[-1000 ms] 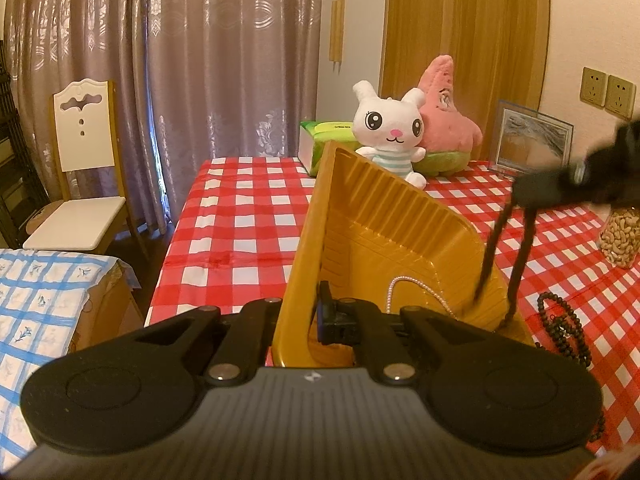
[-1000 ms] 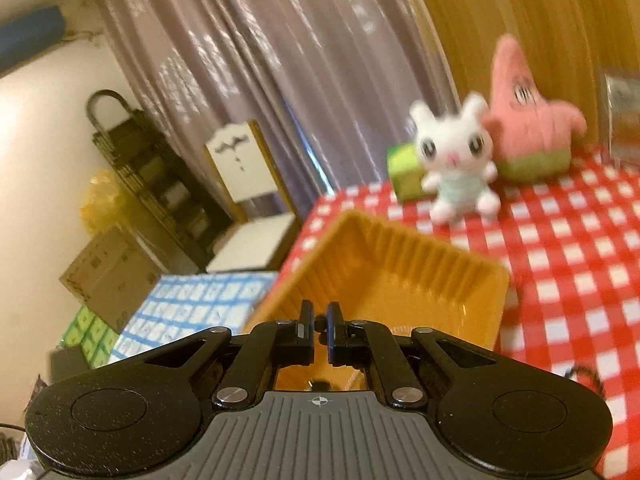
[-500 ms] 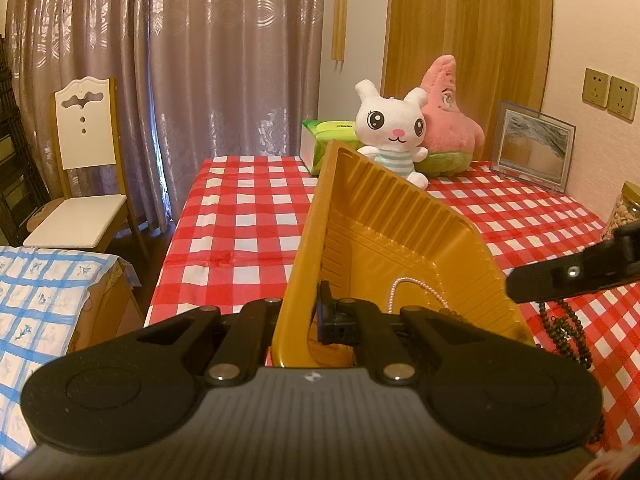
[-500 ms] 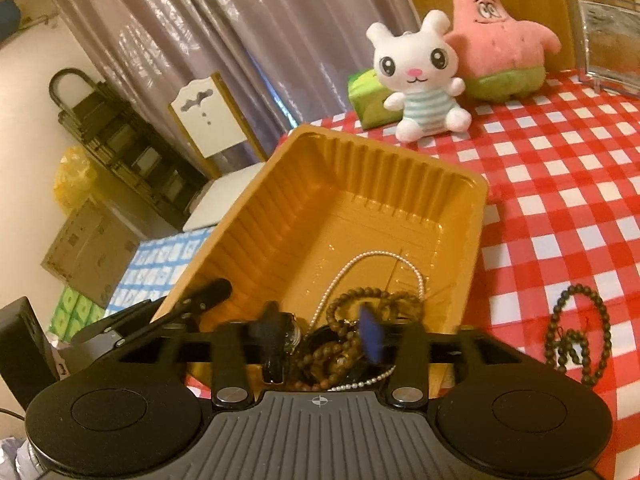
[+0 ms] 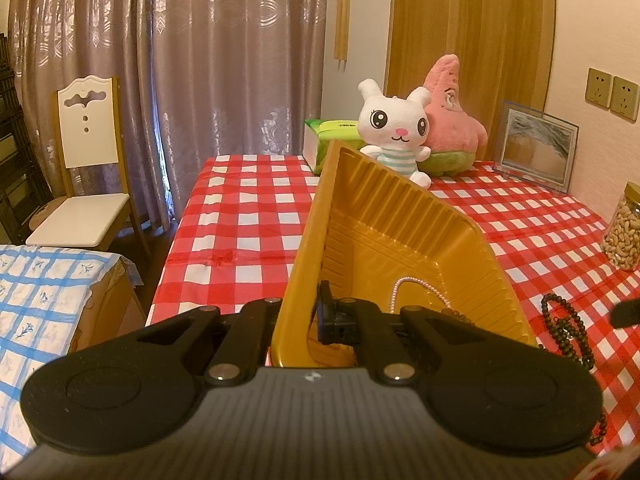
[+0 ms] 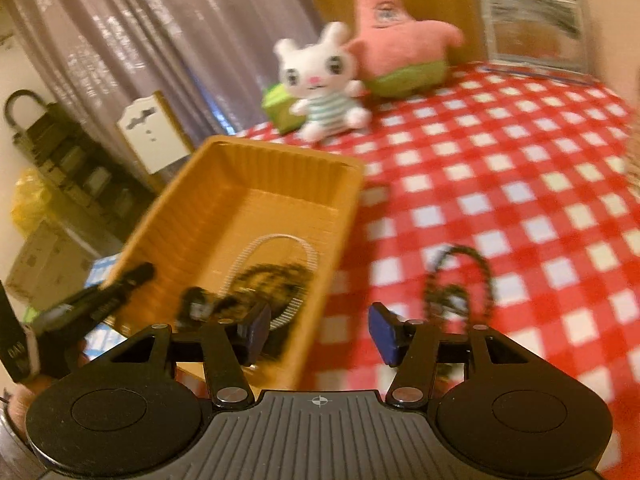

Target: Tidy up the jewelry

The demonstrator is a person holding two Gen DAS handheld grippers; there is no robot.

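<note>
The left gripper (image 5: pixel 310 316) is clamped tight on the near wall of the yellow tray (image 5: pixel 404 232), one finger outside and one inside, the wall pinched between them. That tray is a glossy mustard-yellow plastic tub with ribbed sides and a flat lip, and in the left wrist view its left edge looks raised off the red-and-white checked tablecloth (image 5: pixel 248 216).

Inside the tray, toward the near end, lies a pearl necklace (image 6: pixel 276 246), a thin pale loop of tiny beads, and on top of it a dark beaded bracelet (image 6: pixel 272 280), smeared by motion blur in the right wrist view. Beside them in the tray sits another small dark piece, too blurred to name.

The right gripper (image 6: pixel 318 332) hangs wide open with nothing between its blue pads (image 6: pixel 382 334), straddling the tray's right wall: one finger over the tray, the other over the cloth.

Just outside the tray's right wall, on the cloth, lies a second dark bead string (image 6: pixel 460 280), round brownish-black beads looped and partly doubled over.

Past the tray's far end sit a white plush rabbit (image 5: pixel 396 132) and a pink starfish plush (image 5: pixel 452 120), side by side and touching.
</note>
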